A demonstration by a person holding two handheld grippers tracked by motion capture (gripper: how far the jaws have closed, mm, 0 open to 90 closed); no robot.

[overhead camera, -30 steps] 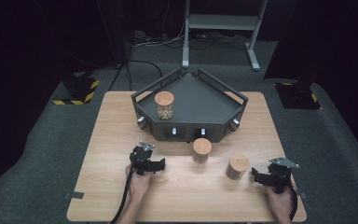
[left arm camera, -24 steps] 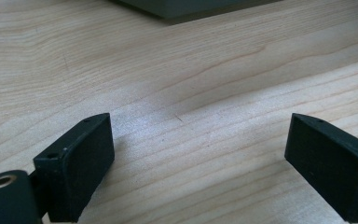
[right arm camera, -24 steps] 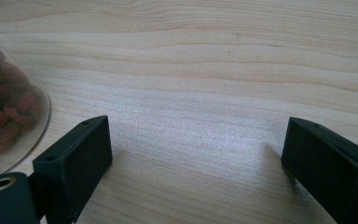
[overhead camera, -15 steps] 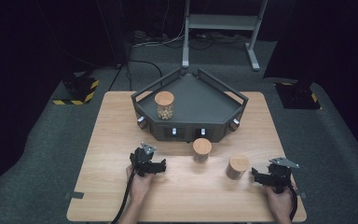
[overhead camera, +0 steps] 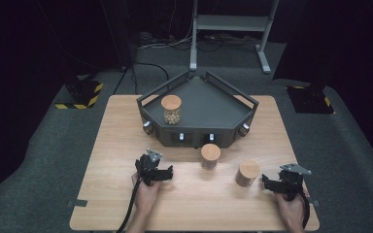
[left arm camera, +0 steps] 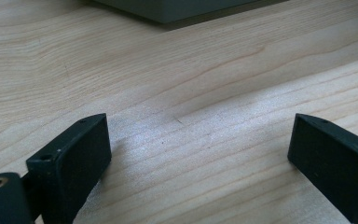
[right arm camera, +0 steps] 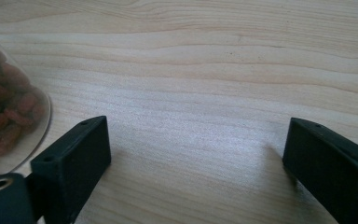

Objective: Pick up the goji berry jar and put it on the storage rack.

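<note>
High view: both tools rest low on the counter point(overhead camera: 126, 126), the left tool point(overhead camera: 167, 174) well left of the middle jar point(overhead camera: 210, 156), the right tool point(overhead camera: 266, 183) just beside the near jar point(overhead camera: 247, 173). A third jar point(overhead camera: 171, 109) already stands in the tray point(overhead camera: 223, 104).

Left gripper view: jaws spread over bare wood.

Right gripper view: jaws spread, the near jar point(right arm camera: 7, 112) just off to one side. The loading seems to be at the approach step; next, the right tool must swing onto that jar.

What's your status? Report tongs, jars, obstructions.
Left tongs open, empty, on table. Right tongs open beside right jar. Middle jar before tray; third jar on it. Path clear.
</note>
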